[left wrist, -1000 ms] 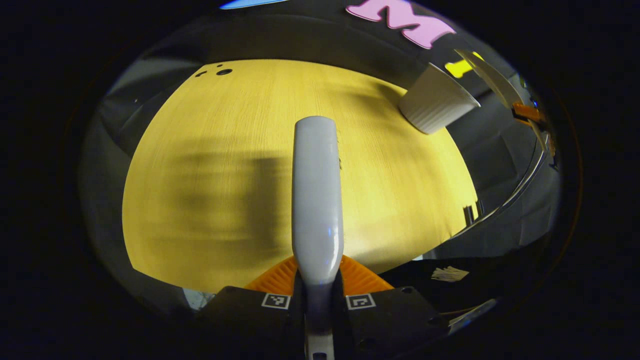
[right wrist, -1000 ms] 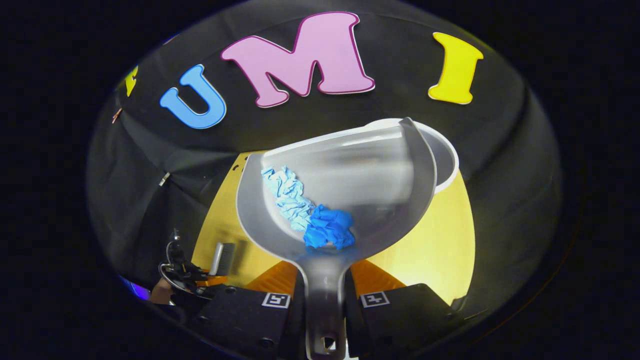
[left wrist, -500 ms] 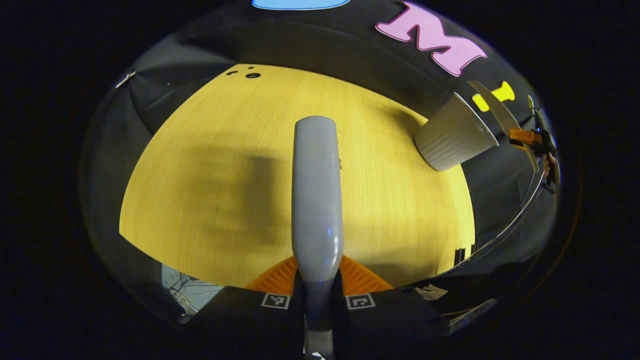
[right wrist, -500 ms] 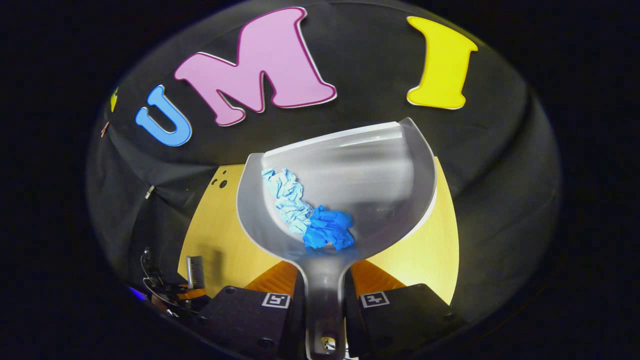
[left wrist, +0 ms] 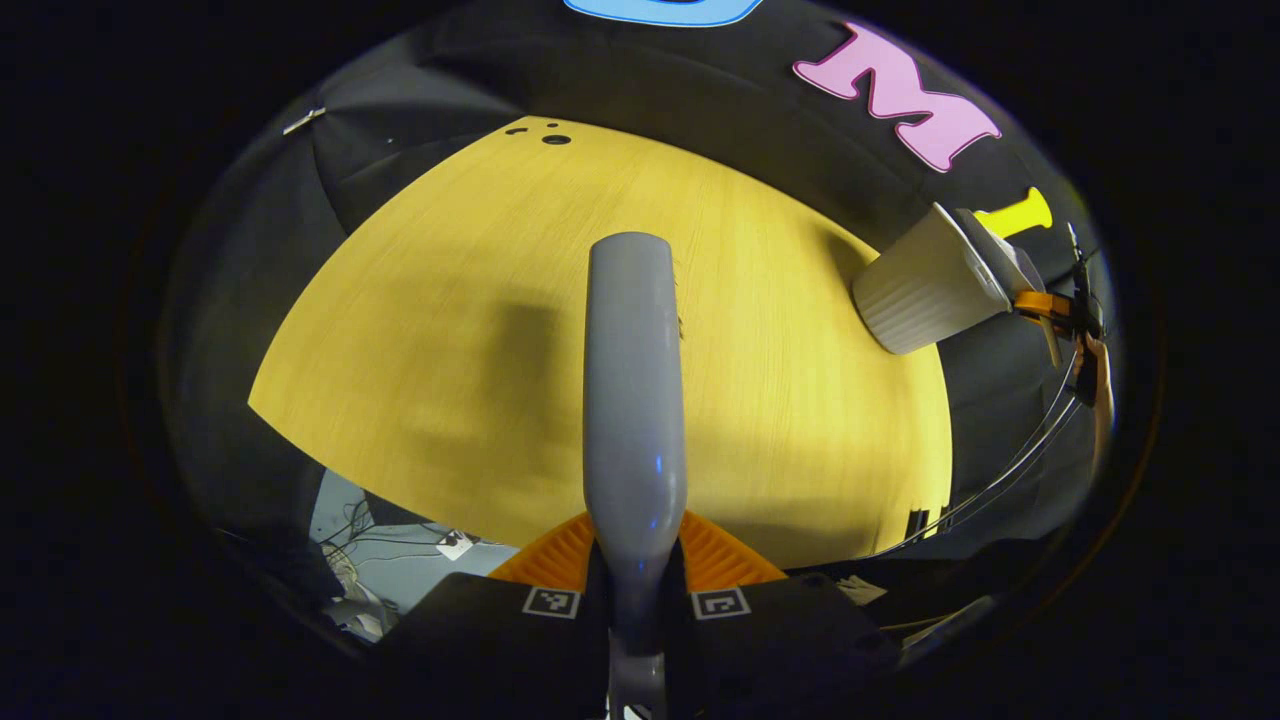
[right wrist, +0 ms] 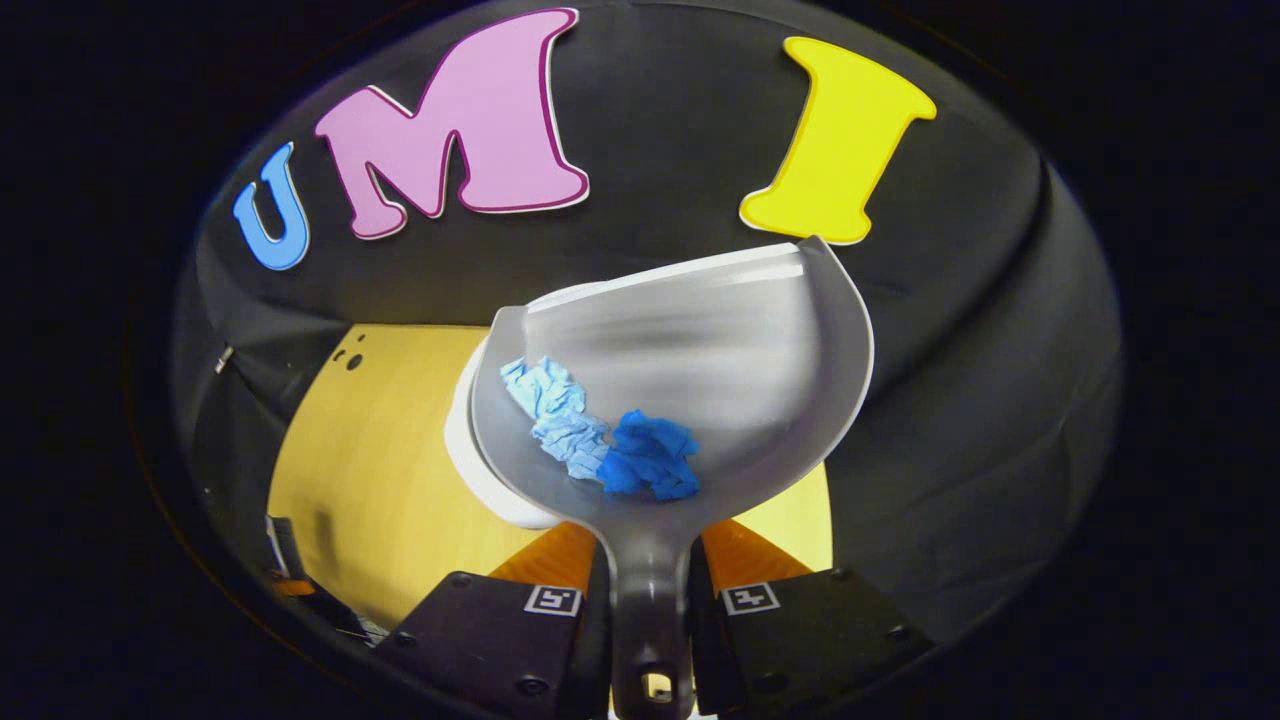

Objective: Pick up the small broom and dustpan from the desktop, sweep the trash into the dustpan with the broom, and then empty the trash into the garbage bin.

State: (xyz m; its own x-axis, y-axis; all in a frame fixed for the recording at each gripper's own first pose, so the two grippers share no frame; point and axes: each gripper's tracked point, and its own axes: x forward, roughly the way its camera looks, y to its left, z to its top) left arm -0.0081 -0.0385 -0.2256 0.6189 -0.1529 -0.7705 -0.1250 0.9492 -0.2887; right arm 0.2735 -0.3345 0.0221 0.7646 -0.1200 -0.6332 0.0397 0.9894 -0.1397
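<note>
1. Left gripper (left wrist: 636,590): jaws clamped on the grey handle of the small broom (left wrist: 634,400). The handle runs forward from between the fingers and hangs above the desktop (left wrist: 480,300). The bristles cannot be made out in the left gripper view.
2. Right gripper (right wrist: 650,600): jaws clamped on the stem of the dustpan (right wrist: 680,340), held up off the desktop (right wrist: 380,450) with the pan's open lip pointing toward the booth wall.
3. Trash, pale blue crumpled paper (right wrist: 548,415): lies inside the dustpan, on its left half, touching item 4.
4. Trash, dark blue crumpled paper (right wrist: 648,465): lies inside the dustpan close to the stem.
5. Garbage bin (left wrist: 925,285): white, ribbed, standing at the far right corner of the desktop in the left gripper view. In the right gripper view its white rim (right wrist: 480,480) shows just below and left of the dustpan, partly covered by it.
6. Desktop: yellow wood grain, with small dark holes near its far corner.
7. Cables (left wrist: 370,560): lie on the floor below the desktop's near edge.
</note>
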